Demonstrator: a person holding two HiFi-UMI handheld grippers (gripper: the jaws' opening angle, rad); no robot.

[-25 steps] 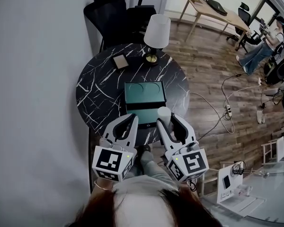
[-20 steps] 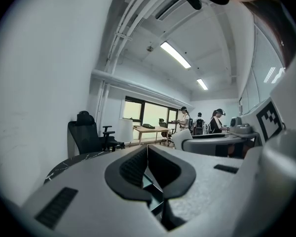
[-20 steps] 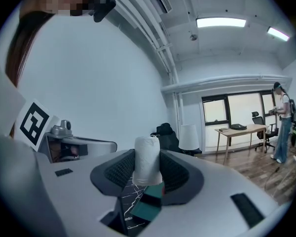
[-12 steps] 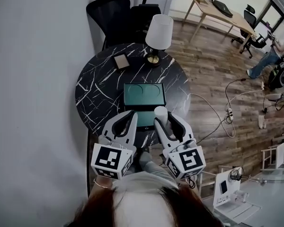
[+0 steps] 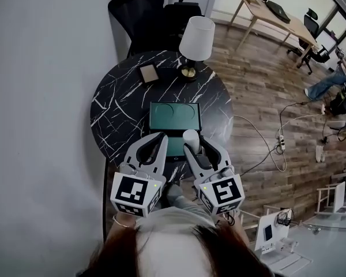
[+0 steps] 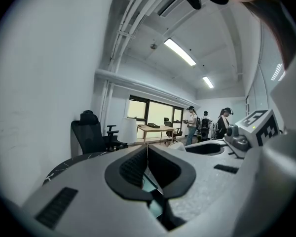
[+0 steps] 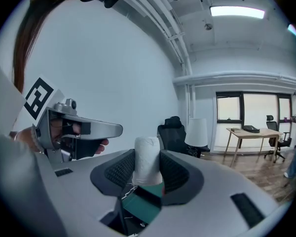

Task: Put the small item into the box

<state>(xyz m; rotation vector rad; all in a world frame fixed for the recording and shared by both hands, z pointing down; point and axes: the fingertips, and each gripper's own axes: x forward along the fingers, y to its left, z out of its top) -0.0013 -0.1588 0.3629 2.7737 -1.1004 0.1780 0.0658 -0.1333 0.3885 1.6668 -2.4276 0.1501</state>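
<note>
The wall [image 5: 40, 97] runs along the left side of the table [image 5: 115, 108], close to its rim. Wood floor [image 5: 265, 97] opens to the right, crossed by a loose cable [image 5: 271, 149] well clear of the table.

The round black table carries all work items. Two chairs [image 5: 144, 7] stand against its far edge. A lamp [image 5: 196, 38] stands on the far right part of the top, beyond the box and apart from it. A tan pad [image 5: 148, 74] lies far left, also apart from the box.

The green box [image 5: 174, 115] lies at the table centre, top open. A teal panel adjoining its near side shows between the two grippers.

The left gripper [image 5: 160, 137] hangs over the near left corner of the box, jaws pressed together with nothing between them.

The right gripper [image 5: 197, 146] is just beside it, over the near right corner, jaws clamped on the roll [image 5: 191, 137]. The roll is white, upright, and projects above the pads. Contact between roll and box cannot be determined.

Nothing stands between the roll and the box opening. The tabletop left and right of the box is bare marble. The near table rim is hidden under the grippers.
</note>
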